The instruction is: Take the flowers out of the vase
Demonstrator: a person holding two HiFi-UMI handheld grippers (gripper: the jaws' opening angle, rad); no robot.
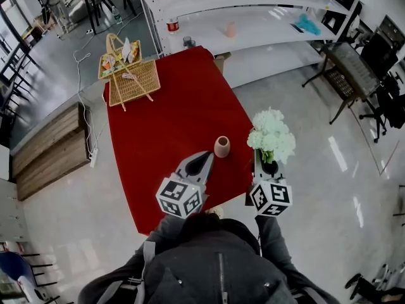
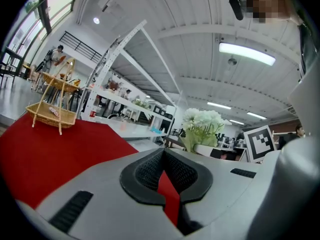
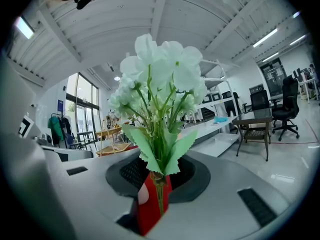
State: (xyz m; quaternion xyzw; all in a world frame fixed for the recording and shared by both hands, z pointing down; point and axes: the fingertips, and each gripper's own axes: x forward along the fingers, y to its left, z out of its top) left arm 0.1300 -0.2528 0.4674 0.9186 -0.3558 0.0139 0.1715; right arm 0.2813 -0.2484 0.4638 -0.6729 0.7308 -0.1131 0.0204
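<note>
left gripper [image 1: 204, 159]: jaws together, empty, just left of vase [image 1: 221, 146] | vase: upright on red cloth [image 1: 177, 106], no stems in it | right gripper [image 1: 269, 168]: right of vase, jaws narrowly pinching stems | flowers [image 1: 272, 135]: upright, clear of vase, nearer right hand

Bright even light, fisheye-warped edges

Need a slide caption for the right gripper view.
Right claw clamped on the stems of a white flower bunch, blooms upright ahead of the camera, red tablecloth showing below.
</note>
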